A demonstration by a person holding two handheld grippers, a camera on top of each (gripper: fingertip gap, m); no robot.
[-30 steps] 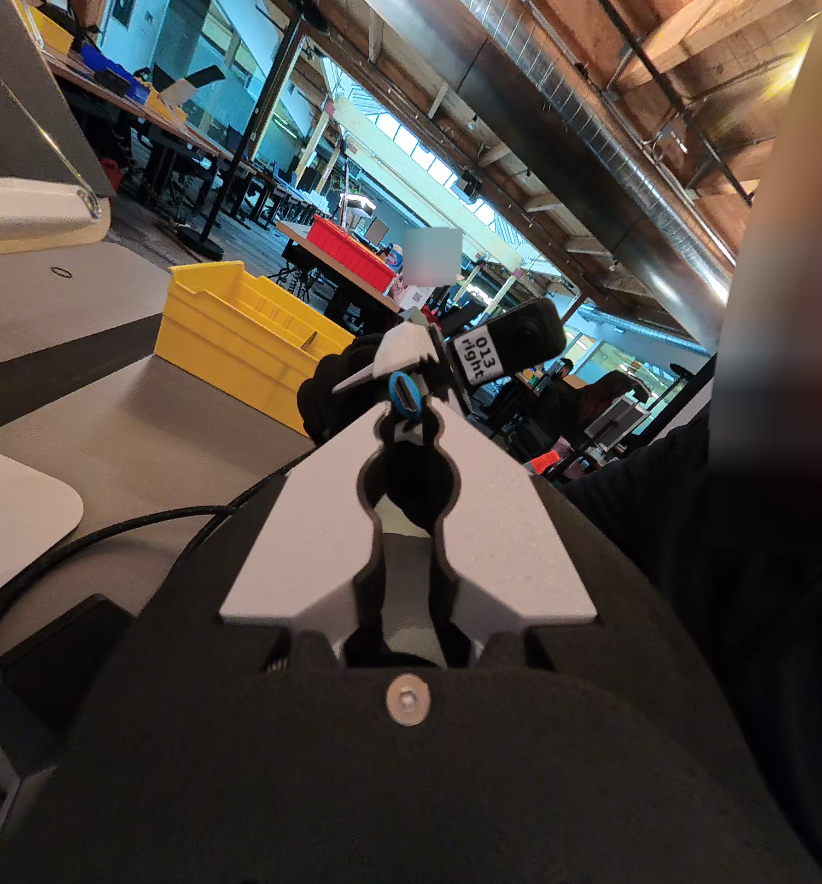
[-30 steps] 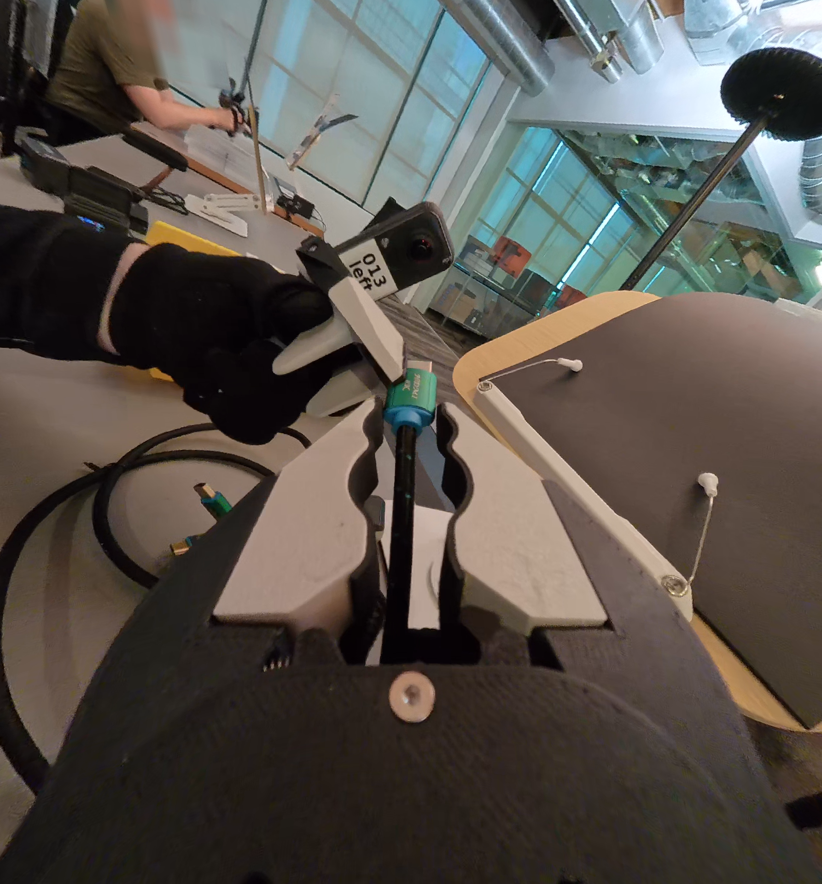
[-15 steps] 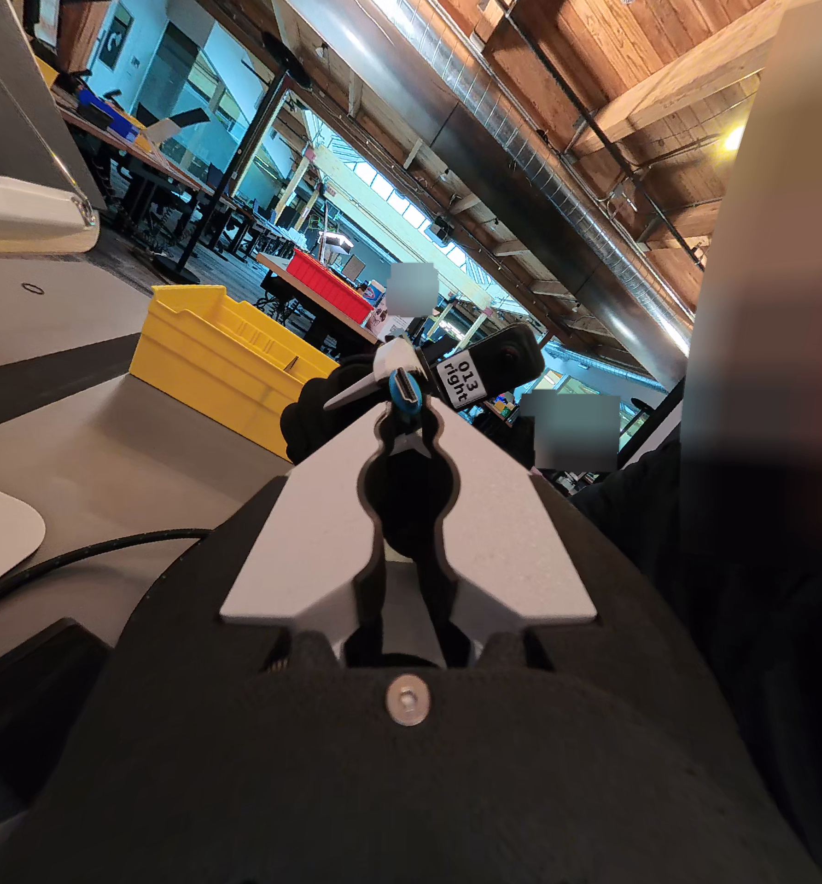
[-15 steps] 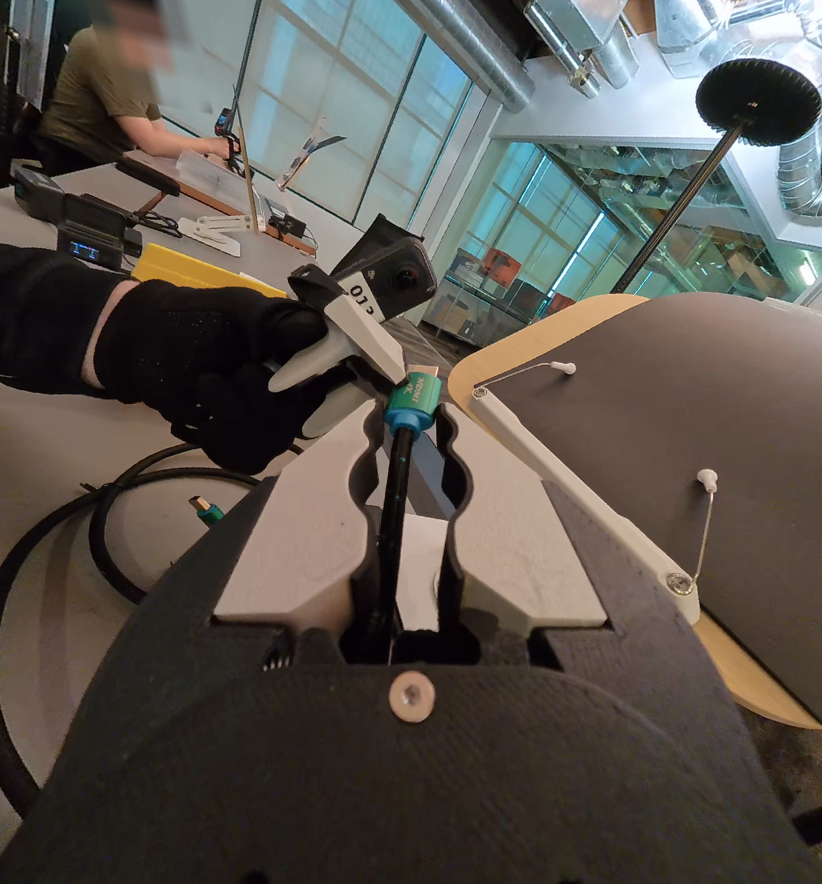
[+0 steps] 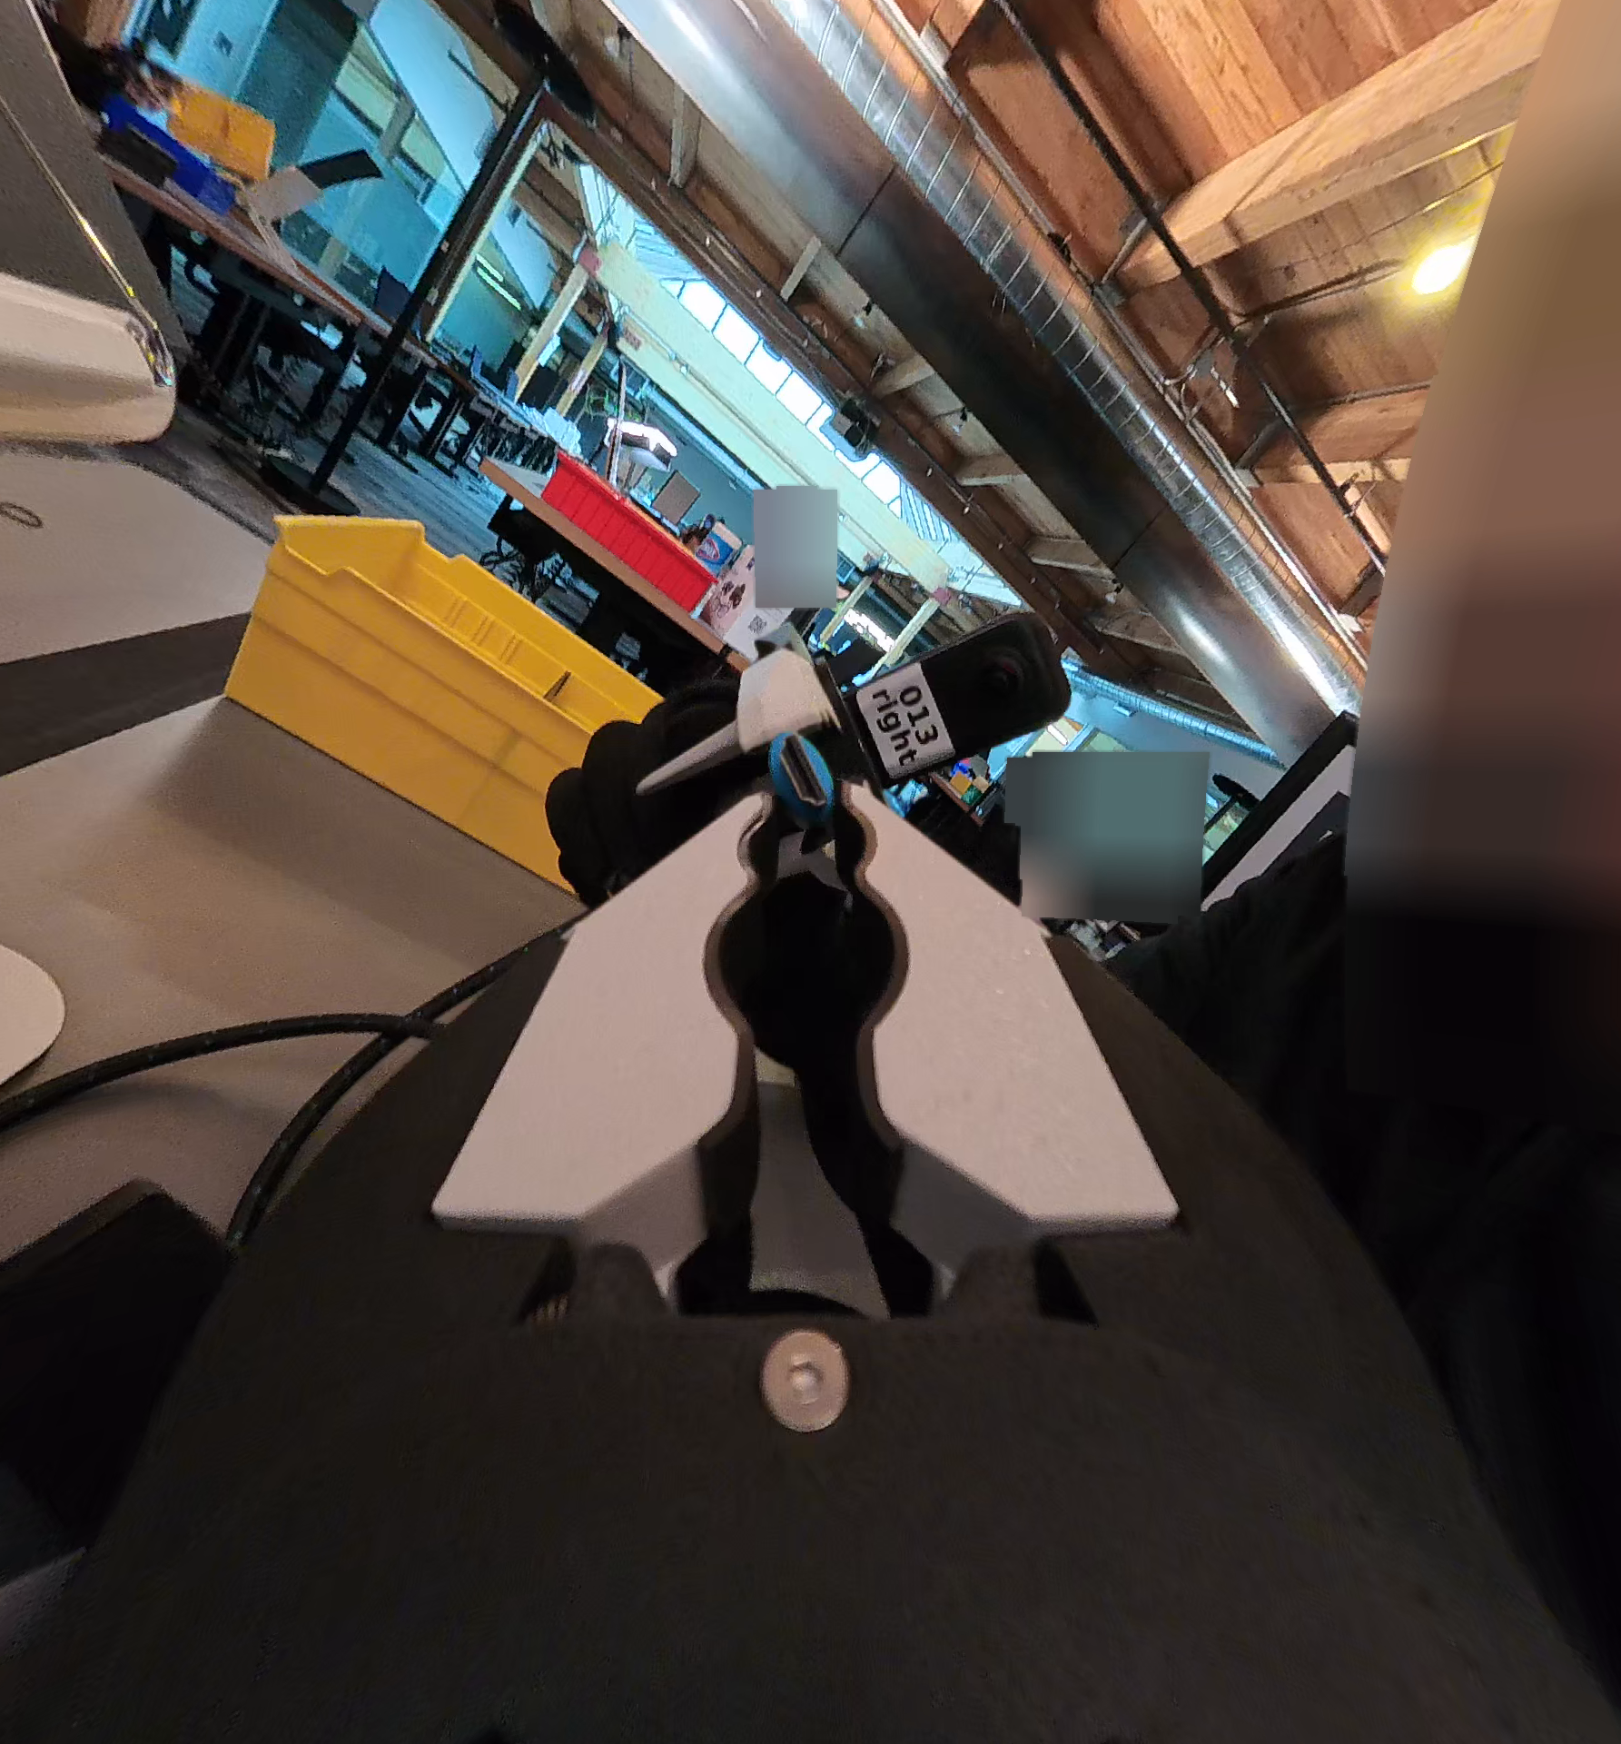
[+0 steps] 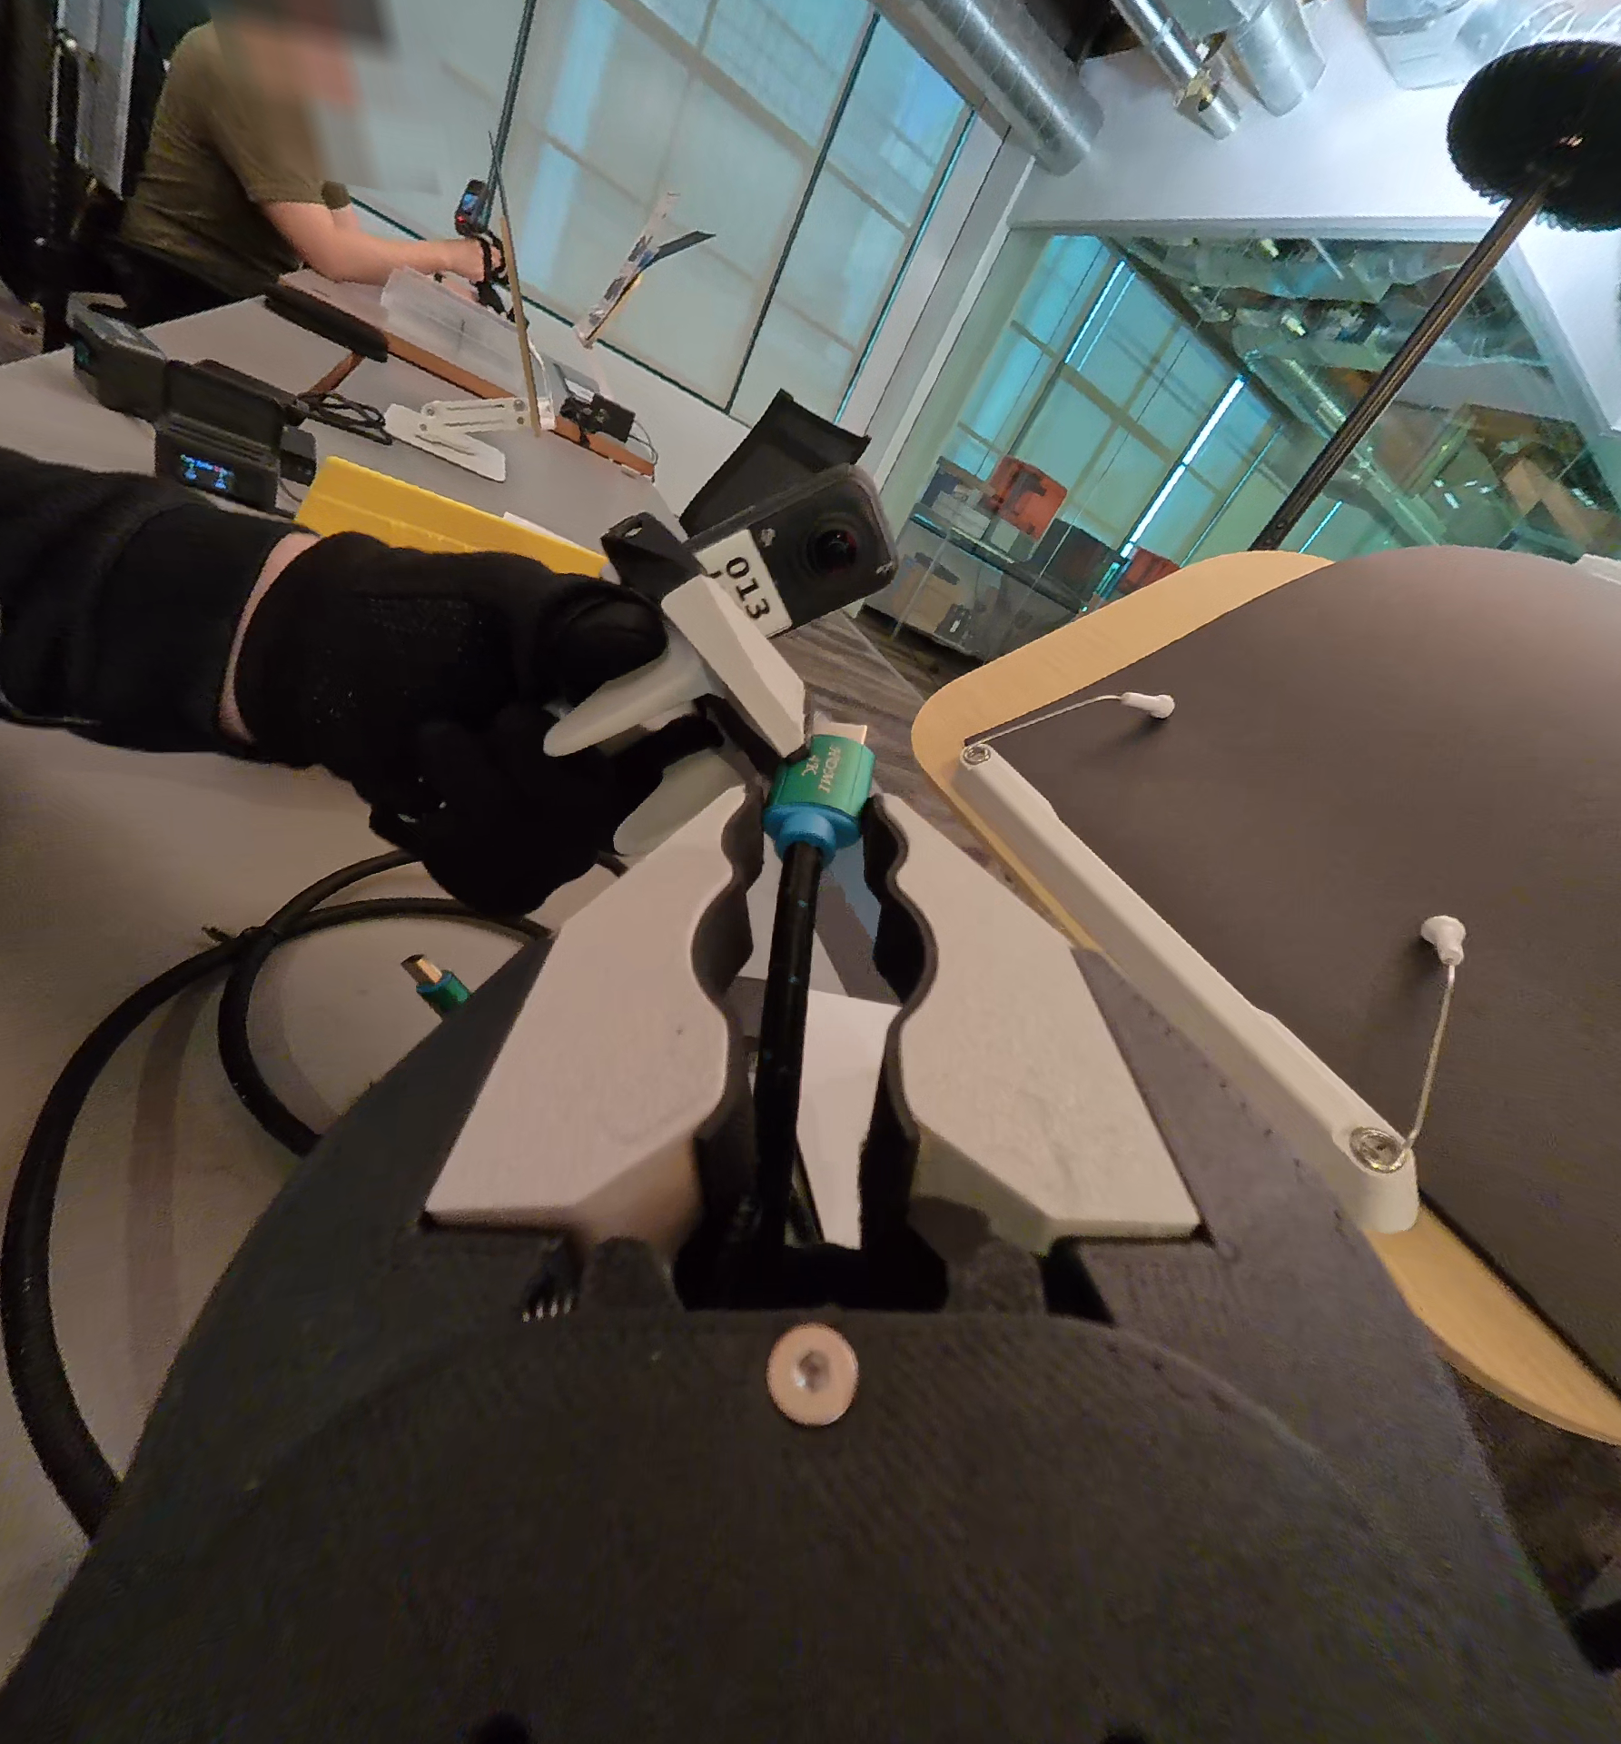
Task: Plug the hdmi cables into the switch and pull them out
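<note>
The right hand-held gripper (image 6: pixel 811 830) is pinching the green HDMI plug (image 6: pixel 820 779) aloft. The left hand-held gripper (image 5: pixel 802 802), pressed together, is steadying its tip, likely for regripping; the switch is out of sight.

Right gripper (image 6: pixel 811 830) pinches a black cable (image 6: pixel 783 1000) below its green plug (image 6: pixel 822 774); the left gripper (image 6: pixel 693 746) touches the plug tip

The HDMI plug (image 6: pixel 820 779) is green with a blue collar and a metal tip, and it points up and away. Its black cable (image 6: pixel 787 991) runs back between two white fingers. Another small green plug (image 6: pixel 438 981) lies on the grey table beside a loop of black cable (image 6: pixel 250 1038).
</note>
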